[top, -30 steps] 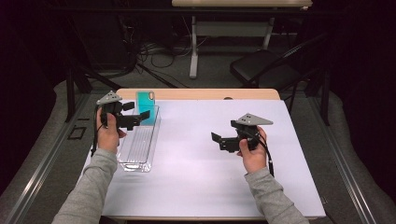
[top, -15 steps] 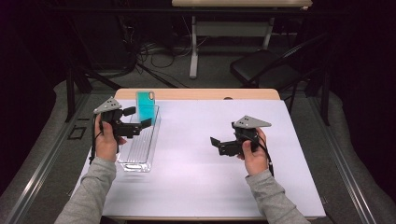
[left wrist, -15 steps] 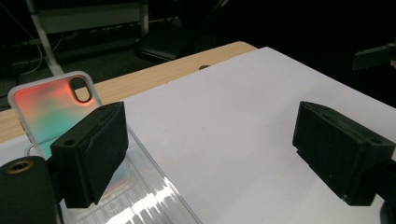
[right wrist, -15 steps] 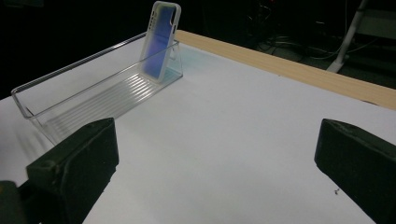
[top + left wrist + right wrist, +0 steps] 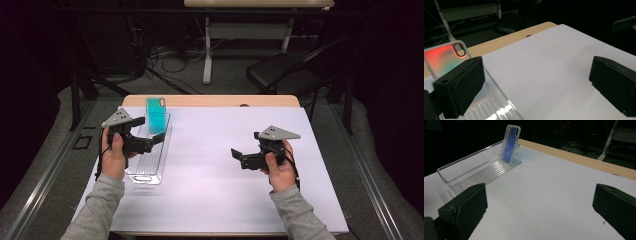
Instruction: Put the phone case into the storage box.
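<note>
A: Quick pass. Where's the phone case?

B: Standing upright at the far end of the clear rack, slotted into its ribs, camera cut-out at the top. In the right gripper view it leans a little against the rack's back wall. Looks placed, so I'd judge the putting-in step done.

A: Left gripper?

B: Jaws have just been opening, now spread wide, nothing between them. In the left gripper view the case sits behind the left-hand jaw, not pinched. It's free-standing.

A: So released?

B: Reads that way. The pads aren't on the case, and the gripper is over the rack's middle, just short of the case.

A: Pose of that hand?

B: Left hand wraps the handle from the near side, forearm coming in from the bottom left, gripper held about level, jaws pointing across toward the table's right and slightly away. Grey plate on top.

A: Right gripper?

B: Wide open too, empty. Hovering over the white table cover, well apart from the rack. Right hand grips from below, jaws pointing left toward the rack, held level.

A: What's left?

B: Little that I can see; no other loose items on the table. My guess is clearing the left gripper from the rack without knocking the case. Main risk: the case is only propped, so a nudge could tip it
</note>
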A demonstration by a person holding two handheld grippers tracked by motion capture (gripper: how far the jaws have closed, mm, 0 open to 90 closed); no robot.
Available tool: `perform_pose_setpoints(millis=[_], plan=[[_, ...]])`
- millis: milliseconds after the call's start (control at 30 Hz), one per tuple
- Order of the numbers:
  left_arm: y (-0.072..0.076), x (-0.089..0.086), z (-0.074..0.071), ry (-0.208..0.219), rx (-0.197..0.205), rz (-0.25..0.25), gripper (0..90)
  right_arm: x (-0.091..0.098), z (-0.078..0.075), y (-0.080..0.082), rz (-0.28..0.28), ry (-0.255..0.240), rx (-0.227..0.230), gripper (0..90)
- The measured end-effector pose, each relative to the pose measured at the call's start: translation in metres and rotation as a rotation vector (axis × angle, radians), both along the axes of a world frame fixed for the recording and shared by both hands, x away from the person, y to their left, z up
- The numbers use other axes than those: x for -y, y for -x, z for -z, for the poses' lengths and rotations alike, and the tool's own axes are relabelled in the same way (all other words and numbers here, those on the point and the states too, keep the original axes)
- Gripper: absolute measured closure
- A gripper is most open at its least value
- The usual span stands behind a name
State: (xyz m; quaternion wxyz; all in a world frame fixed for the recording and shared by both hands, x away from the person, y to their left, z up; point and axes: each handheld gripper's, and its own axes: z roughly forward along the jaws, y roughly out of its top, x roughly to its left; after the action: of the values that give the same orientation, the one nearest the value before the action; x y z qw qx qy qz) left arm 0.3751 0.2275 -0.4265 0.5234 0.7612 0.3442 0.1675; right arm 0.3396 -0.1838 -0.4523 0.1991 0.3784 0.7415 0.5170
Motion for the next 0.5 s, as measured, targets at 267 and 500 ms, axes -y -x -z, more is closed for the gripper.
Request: perform_pose_setpoints(millis=[267,500], plan=[[0.012,-0.003,0.008,0.029,0.000,-0.002,0.4,0.013,0.004,0.010,0.036,0.028,-0.008,0.0],[0.023,-0.005,0.018,0.027,0.007,-0.005,0.4,0.027,0.008,0.019,0.065,0.040,-0.007,0.0]])
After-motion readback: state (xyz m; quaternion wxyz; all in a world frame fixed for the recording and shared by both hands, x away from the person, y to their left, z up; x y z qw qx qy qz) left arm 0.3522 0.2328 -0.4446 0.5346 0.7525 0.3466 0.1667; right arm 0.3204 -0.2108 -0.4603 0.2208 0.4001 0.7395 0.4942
